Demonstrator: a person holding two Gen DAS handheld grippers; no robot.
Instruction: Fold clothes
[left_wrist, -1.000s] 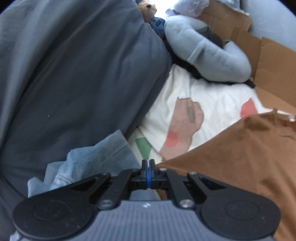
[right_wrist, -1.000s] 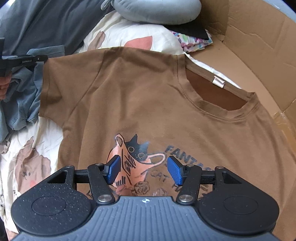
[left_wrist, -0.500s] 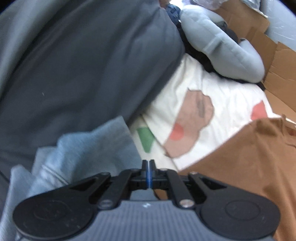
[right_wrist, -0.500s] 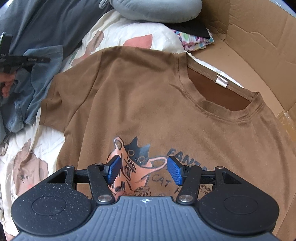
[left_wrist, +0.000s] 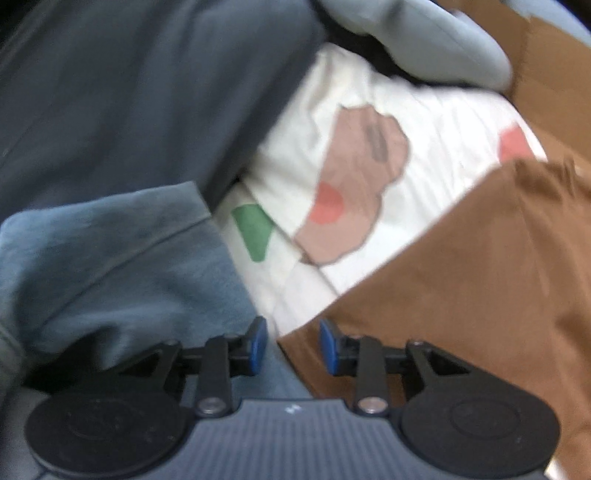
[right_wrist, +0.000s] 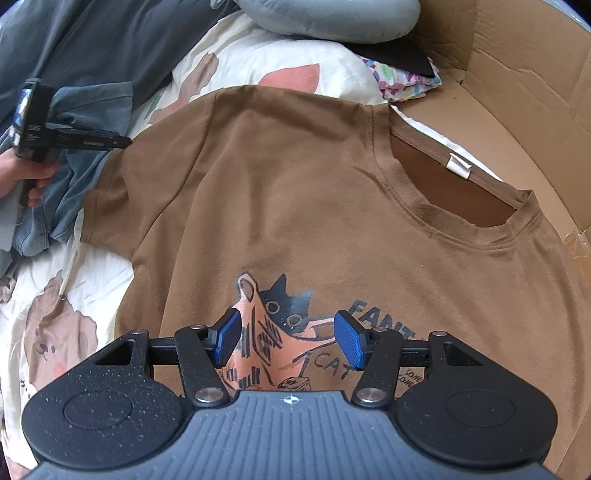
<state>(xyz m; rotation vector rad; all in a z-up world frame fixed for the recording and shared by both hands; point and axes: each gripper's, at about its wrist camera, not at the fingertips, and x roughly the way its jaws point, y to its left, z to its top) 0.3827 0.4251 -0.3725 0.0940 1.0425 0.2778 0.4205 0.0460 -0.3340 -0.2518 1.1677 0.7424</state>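
A brown T-shirt (right_wrist: 295, 206) with a cat print lies spread face up on the patterned bedsheet (right_wrist: 55, 332), collar to the right. My right gripper (right_wrist: 288, 343) hovers open over the print, with nothing between its blue pads. My left gripper (left_wrist: 293, 341) is low at the edge of the shirt's left sleeve (left_wrist: 480, 277), and its jaws are opening. The sleeve's hem and blue denim lie under the gap, and the pads press on nothing. In the right wrist view the left gripper (right_wrist: 123, 141) points at that sleeve, held by a hand (right_wrist: 22, 181).
A blue denim garment (left_wrist: 129, 258) is bunched left of the sleeve, against a dark grey blanket (left_wrist: 129, 92). A grey pillow (right_wrist: 325, 14) and a colourful cloth (right_wrist: 402, 79) lie beyond the shirt. Cardboard walls (right_wrist: 517, 74) rise to the right.
The left gripper has sunk toward the bed and its shut jaws have parted. The shirt's left sleeve, held up before, now lies slack on the sheet. The right gripper has stayed put.
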